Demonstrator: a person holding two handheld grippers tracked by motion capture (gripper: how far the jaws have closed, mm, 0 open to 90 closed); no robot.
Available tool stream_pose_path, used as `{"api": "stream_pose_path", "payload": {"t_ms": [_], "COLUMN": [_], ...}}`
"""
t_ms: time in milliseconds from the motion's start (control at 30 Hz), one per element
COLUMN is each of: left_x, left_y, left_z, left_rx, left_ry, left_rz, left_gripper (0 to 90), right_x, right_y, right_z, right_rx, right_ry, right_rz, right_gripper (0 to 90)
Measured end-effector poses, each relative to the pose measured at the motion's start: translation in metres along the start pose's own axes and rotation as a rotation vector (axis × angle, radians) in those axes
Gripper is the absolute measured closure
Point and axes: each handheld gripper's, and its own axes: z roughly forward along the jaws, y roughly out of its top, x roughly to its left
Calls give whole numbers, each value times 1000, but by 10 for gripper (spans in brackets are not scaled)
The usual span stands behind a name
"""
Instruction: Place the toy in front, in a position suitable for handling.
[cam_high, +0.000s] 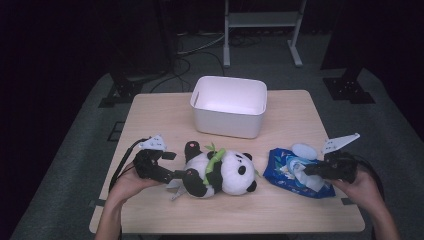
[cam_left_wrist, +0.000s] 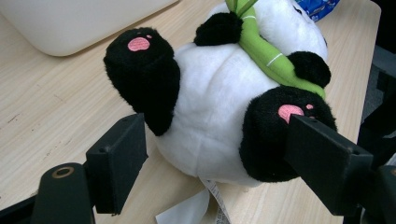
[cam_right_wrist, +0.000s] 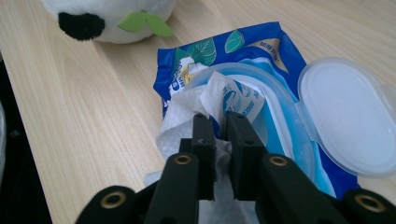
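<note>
Two grippers: right gripper (cam_right_wrist: 218, 122) clamped on wipe (cam_right_wrist: 201, 100) from blue pack (cam_right_wrist: 261, 42); left gripper (cam_left_wrist: 219, 154) open astride panda (cam_left_wrist: 224, 102) leg.

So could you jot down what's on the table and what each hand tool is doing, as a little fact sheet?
table: light wood
bin: white, open, at the far middle
panda: plush, on its back, holding a green bamboo stalk
wipes pack: blue, lid flipped open, right of the panda
wipe: white, sticking out of the pack
left gripper: jaws open, either side of the panda's lower body
right gripper: jaws pinched on the wipe
</note>
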Motion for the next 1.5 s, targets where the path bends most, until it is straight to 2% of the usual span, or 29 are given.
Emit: {"api": "stream_pose_path", "payload": {"t_ms": [267, 1167, 1233, 1267, 1500], "left_x": [-1, 0, 0, 0, -1], "left_y": [-1, -2, -2, -2, -2], "left_z": [0, 1, 1, 1, 1], "left_rx": [0, -5, -5, -4, -4], "left_ry": [-4, -14, -16, -15, -14], "left_rz": [7, 8, 9, 9, 11], "left_gripper": [197, 194, 193, 192, 193], "right_x": [1, 2, 2, 3, 5], "right_y": [6, 19, 20, 21, 29], "right_z": [-4, -16, -19, -23, -32], "right_rx": [-9, -40, -54, -82, -77], "right_ry": [-1, -7, 1, 15, 0], "right_rz": [-8, -15, -14, -10, -22], "right_gripper": [866, 877, 879, 880, 880]}}
